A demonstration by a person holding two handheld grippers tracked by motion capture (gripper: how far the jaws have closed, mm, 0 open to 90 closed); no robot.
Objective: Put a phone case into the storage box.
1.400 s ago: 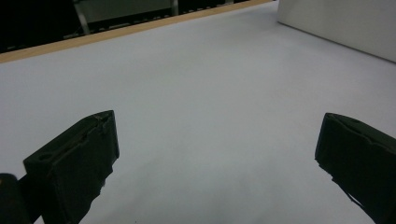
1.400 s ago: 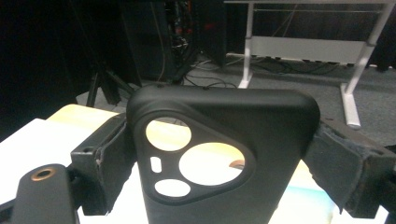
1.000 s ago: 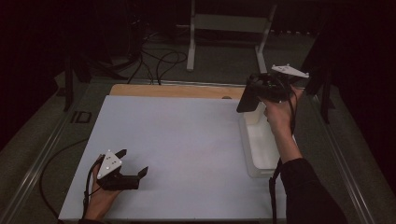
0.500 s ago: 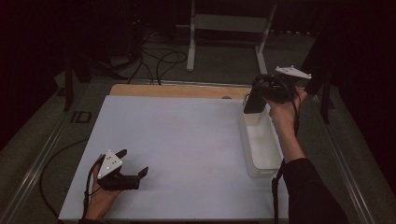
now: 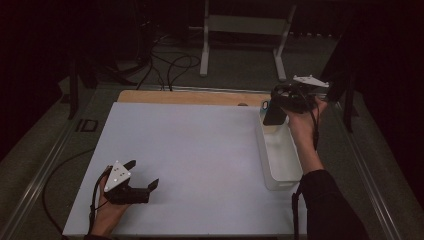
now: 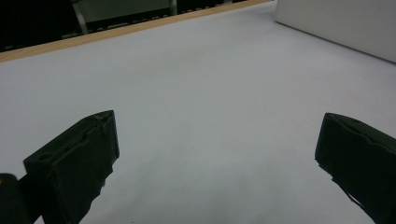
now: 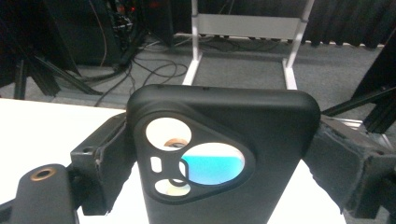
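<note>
The right gripper (image 5: 280, 107) has carried the phone case (image 5: 274, 112) slightly rightward, seemingly lower over the bin (image 5: 280, 160).

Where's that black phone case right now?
The black phone case is clamped in the right gripper, raised over the far end of the white bin at the table's right side.

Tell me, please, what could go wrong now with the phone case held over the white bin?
The right claw grips the black phone case only by its side edges, so it could slip and fall, perhaps outside the white bin. The case hangs near the bin's far end, so lowering it carelessly might hit the rim.
</note>
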